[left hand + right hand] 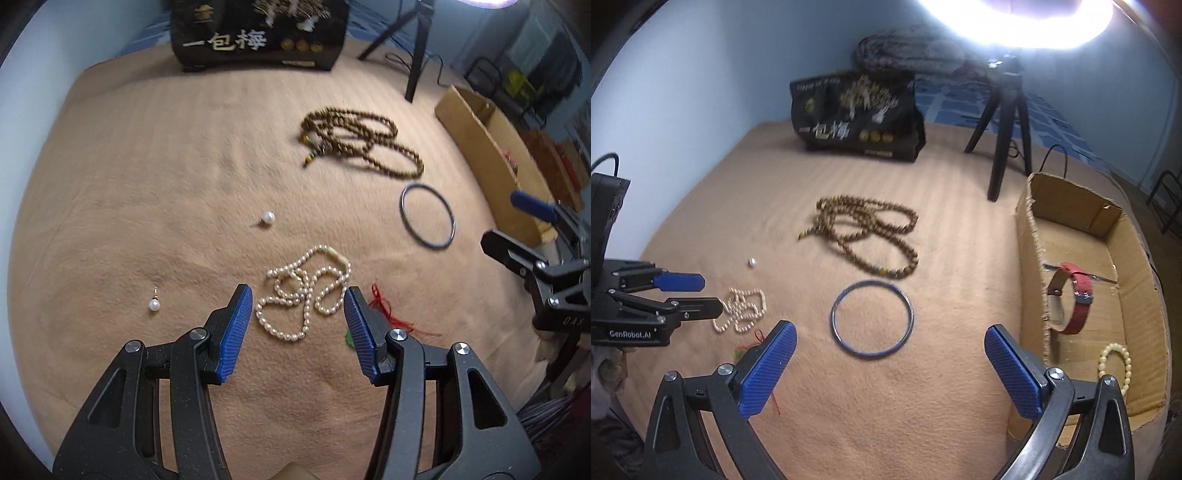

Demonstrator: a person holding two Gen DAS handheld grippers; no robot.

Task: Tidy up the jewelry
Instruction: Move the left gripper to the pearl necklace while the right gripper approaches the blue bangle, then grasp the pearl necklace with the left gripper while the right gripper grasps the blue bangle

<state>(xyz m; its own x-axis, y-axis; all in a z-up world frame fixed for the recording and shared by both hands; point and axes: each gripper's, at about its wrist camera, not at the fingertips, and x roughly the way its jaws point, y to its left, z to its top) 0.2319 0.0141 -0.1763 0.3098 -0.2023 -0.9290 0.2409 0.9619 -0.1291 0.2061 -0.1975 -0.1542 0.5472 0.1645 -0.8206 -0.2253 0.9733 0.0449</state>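
1. Jewelry lies scattered over a tan blanket point(129, 166) that fills most of both views; at the lower left of the left wrist view a single pearl earring point(153, 303) rests alone on the cloth
2. Toward the centre of that view a second loose pearl point(267, 216) sits apart from the rest, above the tangled pearl necklace point(304, 295)
3. Left gripper point(298, 325) fills the bottom of its own view with its blue fingers point(232, 332) spread wide; the pearl necklace lies between and just beyond the tips, and whether they touch it cannot be told
4. Red thread point(384, 308) with a bit of green beside it shows just right of the right-hand finger
5. Wooden bead strand point(360, 142), coiled in several loops, lies in the upper middle, blurred, below a black printed bag point(258, 33) at the top edge
6. Dark bangle point(426, 216) lies flat at centre right, below the bead strand and apart from it
7. Right gripper point(890, 369) in its own view has its fingers point(768, 373) wide apart and holding nothing, with the bangle point(872, 318) on the blanket just ahead of the gap
8. Cardboard box point(1030, 236) stands open at the right side of the right wrist view, holding a red-strapped watch point(1075, 302) and a pale bead bracelet point(1115, 365)
9. Black tripod point(1004, 122) stands at the upper right, under a bright ring light point(1015, 22)
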